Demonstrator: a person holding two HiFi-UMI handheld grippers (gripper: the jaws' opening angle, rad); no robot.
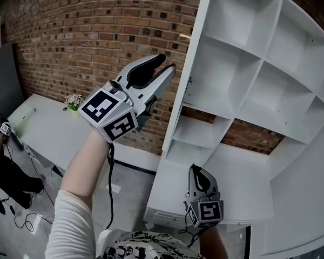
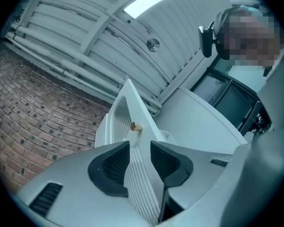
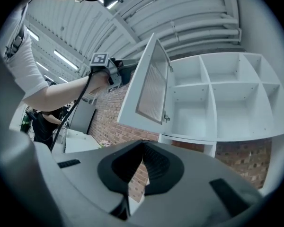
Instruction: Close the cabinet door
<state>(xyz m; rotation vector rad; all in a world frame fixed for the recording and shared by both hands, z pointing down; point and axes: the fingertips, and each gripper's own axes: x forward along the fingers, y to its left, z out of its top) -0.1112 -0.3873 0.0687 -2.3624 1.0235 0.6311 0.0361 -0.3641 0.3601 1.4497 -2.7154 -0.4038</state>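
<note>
Step in hand: taking up contact on the cabinet door [image 3: 151, 84] ahead of the closing swing. Swing itself not yet begun, judging by the door's angle.

Door position: wide open, upper centre of the right gripper view, hinged on the left side of the white open-shelf cabinet [image 1: 232, 74], ribbed panel in plain sight. Edge-on in the head view, a white strip just left of the compartments.

Left gripper [image 1: 167, 63]: raised, middle of the head view, close beside the door's free edge. Jaws well apart in the left gripper view, with the door's edge and small brass knob [image 2: 136, 126] lined up in the gap. No grip on anything; cannot tell whether either pad touches the panel.

Right gripper [image 1: 195, 170]: low, bottom centre of the head view, well apart from the door. Jaw tips together, nothing between them.

Next move, as a judgement: carry the free edge round toward the shelves with the left gripper, following the hinge arc, until flush with the cabinet front. Risk: slipping off the thin edge partway; knob possibly the better purchase.
</note>
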